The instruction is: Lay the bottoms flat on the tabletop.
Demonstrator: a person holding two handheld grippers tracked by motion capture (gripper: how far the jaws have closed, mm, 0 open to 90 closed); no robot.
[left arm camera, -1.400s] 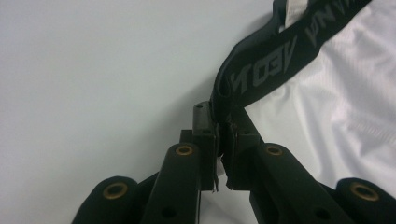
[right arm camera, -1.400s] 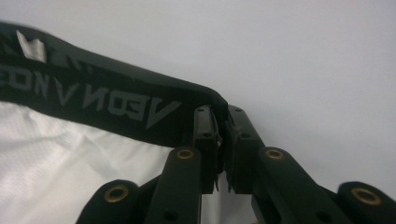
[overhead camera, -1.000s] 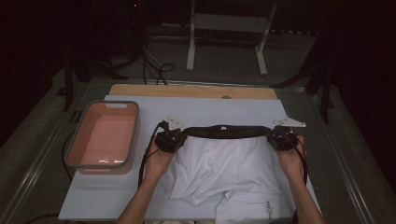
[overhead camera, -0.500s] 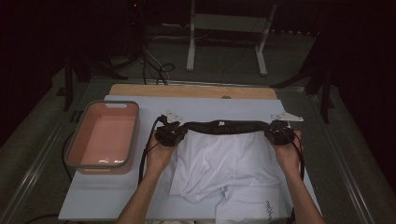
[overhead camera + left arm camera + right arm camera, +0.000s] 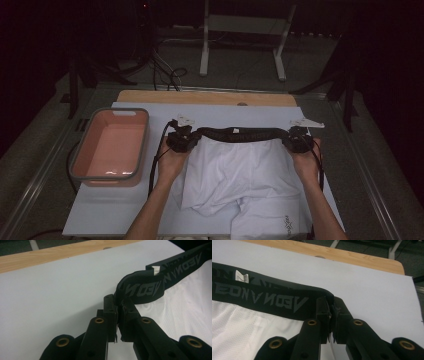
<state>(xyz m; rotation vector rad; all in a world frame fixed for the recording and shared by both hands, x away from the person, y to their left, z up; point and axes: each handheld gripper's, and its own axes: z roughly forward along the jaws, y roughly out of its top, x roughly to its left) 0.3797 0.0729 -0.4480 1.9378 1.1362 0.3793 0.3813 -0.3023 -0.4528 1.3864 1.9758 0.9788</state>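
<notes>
— Shorts (image 5: 240,170), white with a black elastic waistband (image 5: 235,134): where do they lie?

— They lie on the light table cover (image 5: 130,210), between the two grippers. The waistband is stretched from the left gripper (image 5: 182,140) to the right gripper (image 5: 297,141), and the white cloth falls from it toward the person.

— Is the left gripper clenched?

— Yes. In the left gripper view its jaws are pressed together on the end of the waistband (image 5: 140,287), which runs away up and to the right of the jaws.

— And the right one?

— The same. In the right gripper view the jaws grasp the other end of the waistband (image 5: 274,298), which goes off to the left of them. A small white label (image 5: 241,276) sits on the band there.

— What is outside the left gripper?

— A pink tub (image 5: 111,147) with a grey rim, standing near it on the cover, apart from the shorts. Beyond both grippers is the wooden table edge (image 5: 205,97).
</notes>
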